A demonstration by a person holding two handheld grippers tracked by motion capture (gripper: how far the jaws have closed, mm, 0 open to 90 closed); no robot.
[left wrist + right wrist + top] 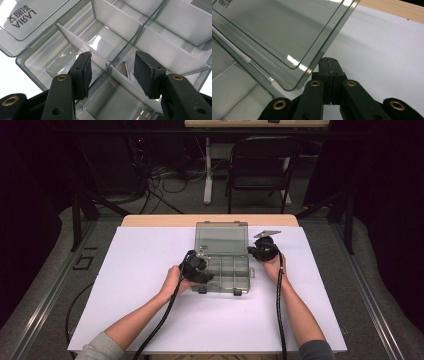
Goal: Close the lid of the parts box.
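With my left gripper (111,71) half open and empty over the screw (126,70) in the organizer box (222,270), and my right gripper (329,65) closed empty beside the lid (287,32), I should lower straight, straddling the screw clear of the divider (82,45).

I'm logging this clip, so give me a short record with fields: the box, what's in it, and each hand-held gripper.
box: clear grey plastic compartment box, lid open and raised
surface: white table sheet
contents: small metal screw lying in one compartment
left hand-held gripper: jaws apart, straddling a divider above the screw, gripping nothing
right hand-held gripper: jaws shut, empty, beside the lid's corner
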